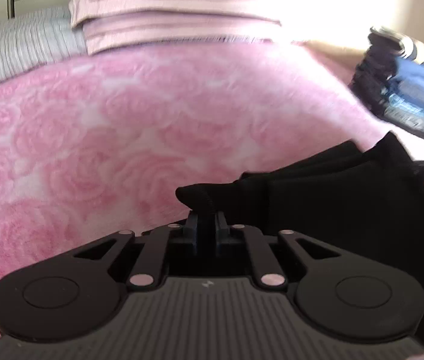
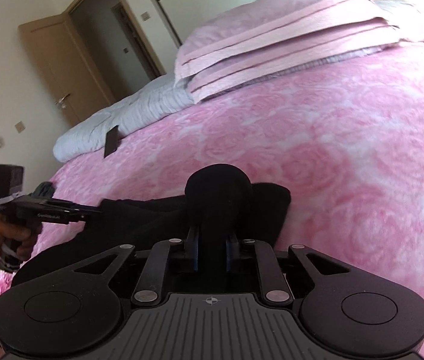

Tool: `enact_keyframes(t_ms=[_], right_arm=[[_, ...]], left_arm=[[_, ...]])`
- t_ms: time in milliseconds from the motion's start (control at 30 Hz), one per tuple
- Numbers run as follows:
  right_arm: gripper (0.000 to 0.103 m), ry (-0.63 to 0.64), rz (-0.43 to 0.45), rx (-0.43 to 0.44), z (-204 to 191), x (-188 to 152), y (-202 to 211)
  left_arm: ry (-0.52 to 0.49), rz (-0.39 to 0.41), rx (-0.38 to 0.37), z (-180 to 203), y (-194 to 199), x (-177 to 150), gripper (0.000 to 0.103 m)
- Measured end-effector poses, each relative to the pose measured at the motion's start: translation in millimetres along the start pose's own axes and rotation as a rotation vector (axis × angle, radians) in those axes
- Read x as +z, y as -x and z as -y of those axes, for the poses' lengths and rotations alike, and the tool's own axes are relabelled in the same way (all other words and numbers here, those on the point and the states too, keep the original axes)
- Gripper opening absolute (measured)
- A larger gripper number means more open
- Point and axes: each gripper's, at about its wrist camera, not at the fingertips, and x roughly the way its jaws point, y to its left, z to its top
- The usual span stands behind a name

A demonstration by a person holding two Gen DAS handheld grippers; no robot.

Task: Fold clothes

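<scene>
Pinching a black garment (image 2: 158, 222) lying on the pink bed (image 2: 332, 138) with both pairs of fingers, left gripper (image 1: 203, 214) and right gripper (image 2: 210, 240) each clamping a bunched edge, probably readying to lift and spread it for folding.

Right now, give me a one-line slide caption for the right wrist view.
Right gripper shut on a bunched fold of the black garment over the pink rose blanket, left gripper pinching its far edge.
</scene>
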Motion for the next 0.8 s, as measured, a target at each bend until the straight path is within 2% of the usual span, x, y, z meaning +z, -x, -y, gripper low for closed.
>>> enact_keyframes(t_ms=[133, 267, 333, 400, 467, 533, 633, 700, 800], right_arm=[[0.014, 0.006, -0.006, -0.016, -8.7, 1.9, 9.6], [0.013, 0.034, 0.042, 0.052, -20.0, 22.6, 18.2], [0.013, 0.036, 0.055, 0.056, -16.1, 35.9, 12.5], [0.013, 0.024, 0.05, 0.045, -7.1, 46.7, 1.6], [0.013, -0.04, -0.019, 0.025, 12.1, 40.9, -21.1], [0.013, -0.111, -0.072, 0.018, 30.1, 31.5, -39.9], [0.018, -0.18, -0.017, 0.048, 40.8, 21.7, -32.1], [0.033, -0.187, 0.005, 0.016, 40.9, 20.9, -24.1], [0.037, -0.193, 0.039, -0.02, 37.0, 24.3, -9.7]], left_arm=[[0.021, 0.08, 0.012, 1.1, 31.5, -4.4, 0.006], [0.046, 0.126, 0.037, -5.3, 45.4, 1.2, 0.006], [0.059, 0.123, 0.044, -12.4, 37.2, 8.6, 0.006], [0.068, 0.059, 0.041, -20.0, 13.2, 12.1, 0.006], [0.088, -0.03, 0.051, -26.0, -15.5, 6.4, 0.006], [0.083, -0.057, 0.051, -27.0, -26.5, 0.4, 0.007], [0.082, -0.043, 0.07, -28.4, -16.2, 0.1, 0.009], [0.06, -0.034, 0.113, -28.2, -3.3, 1.3, 0.009], [0.012, -0.003, 0.159, -21.4, 22.0, 5.6, 0.009]])
